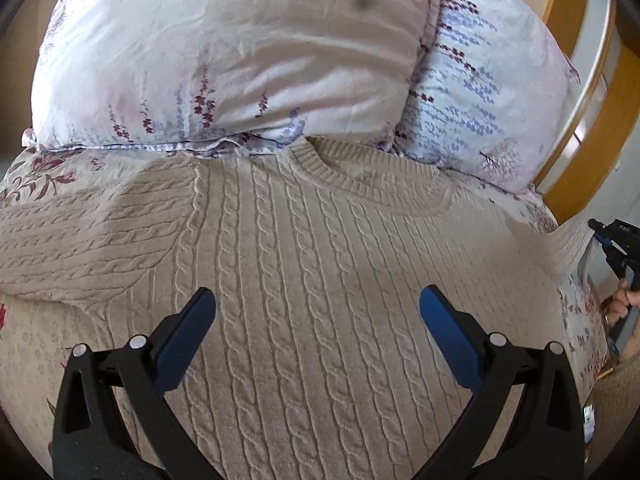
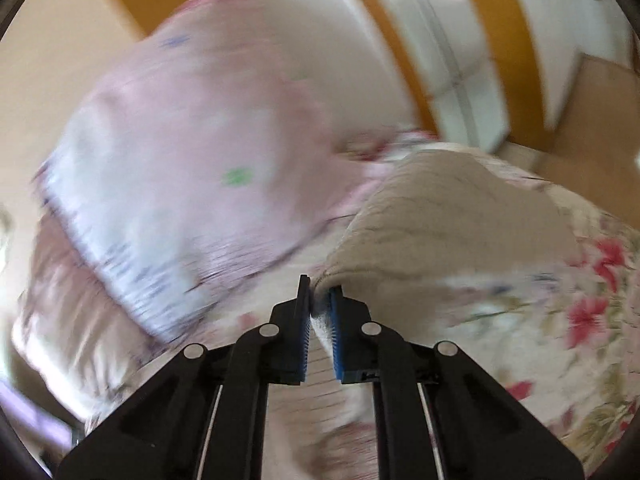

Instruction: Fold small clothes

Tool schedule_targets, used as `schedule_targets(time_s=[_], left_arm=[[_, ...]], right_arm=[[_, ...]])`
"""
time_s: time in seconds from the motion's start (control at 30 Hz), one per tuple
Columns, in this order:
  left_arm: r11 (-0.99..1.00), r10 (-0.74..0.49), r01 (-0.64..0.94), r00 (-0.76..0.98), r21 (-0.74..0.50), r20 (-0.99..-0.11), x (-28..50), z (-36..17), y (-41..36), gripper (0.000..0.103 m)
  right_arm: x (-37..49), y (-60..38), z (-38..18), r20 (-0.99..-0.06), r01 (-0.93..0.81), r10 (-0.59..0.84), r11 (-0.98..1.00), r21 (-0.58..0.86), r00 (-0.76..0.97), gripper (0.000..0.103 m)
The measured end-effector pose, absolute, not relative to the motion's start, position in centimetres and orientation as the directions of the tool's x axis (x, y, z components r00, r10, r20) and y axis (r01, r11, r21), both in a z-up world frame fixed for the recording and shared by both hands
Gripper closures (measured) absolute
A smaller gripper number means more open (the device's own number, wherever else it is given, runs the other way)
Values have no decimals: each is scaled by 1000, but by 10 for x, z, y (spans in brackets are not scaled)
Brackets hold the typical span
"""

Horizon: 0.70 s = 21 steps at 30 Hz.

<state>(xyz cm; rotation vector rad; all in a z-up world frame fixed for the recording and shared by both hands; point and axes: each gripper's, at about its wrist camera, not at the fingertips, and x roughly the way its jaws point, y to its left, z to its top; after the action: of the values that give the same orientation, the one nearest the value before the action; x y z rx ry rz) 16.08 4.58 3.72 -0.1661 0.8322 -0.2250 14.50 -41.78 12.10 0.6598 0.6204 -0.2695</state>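
Observation:
A beige cable-knit sweater (image 1: 304,264) lies front up on a floral bedspread, its collar toward the pillows. My left gripper (image 1: 316,300) is open and empty above the sweater's chest. One sleeve lies flat at the left. My right gripper (image 2: 320,292) is shut on the edge of the other sleeve (image 2: 448,224) and holds it lifted off the bed. The right wrist view is blurred by motion. The right gripper also shows at the left wrist view's right edge (image 1: 616,240), pulling that sleeve taut.
Two floral pillows (image 1: 240,60) are stacked just beyond the collar. A wooden headboard (image 1: 592,120) curves at the right. The bed's edge drops off at the right, beside the person's hand (image 1: 624,300).

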Motion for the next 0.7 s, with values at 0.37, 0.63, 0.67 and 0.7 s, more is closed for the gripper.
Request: schedule_targets(time_s=[0.37, 0.63, 0.67, 0.7], left_arm=[[951, -305, 165, 650, -263, -696, 157, 36, 42, 2], [918, -380, 164, 617, -360, -689, 161, 35, 57, 2], [910, -395, 156, 614, -385, -683, 162, 35, 61, 2], [904, -402, 149, 614, -401, -679, 162, 34, 64, 2]], right_arm=[[193, -278, 50, -761, 207, 269, 861, 464, 590, 93], [178, -322, 42, -707, 361, 325, 683, 635, 628, 63], [176, -331, 43, -697, 384, 326, 650, 656, 639, 63], [173, -338, 42, -691, 408, 321, 620, 671, 648, 63]])
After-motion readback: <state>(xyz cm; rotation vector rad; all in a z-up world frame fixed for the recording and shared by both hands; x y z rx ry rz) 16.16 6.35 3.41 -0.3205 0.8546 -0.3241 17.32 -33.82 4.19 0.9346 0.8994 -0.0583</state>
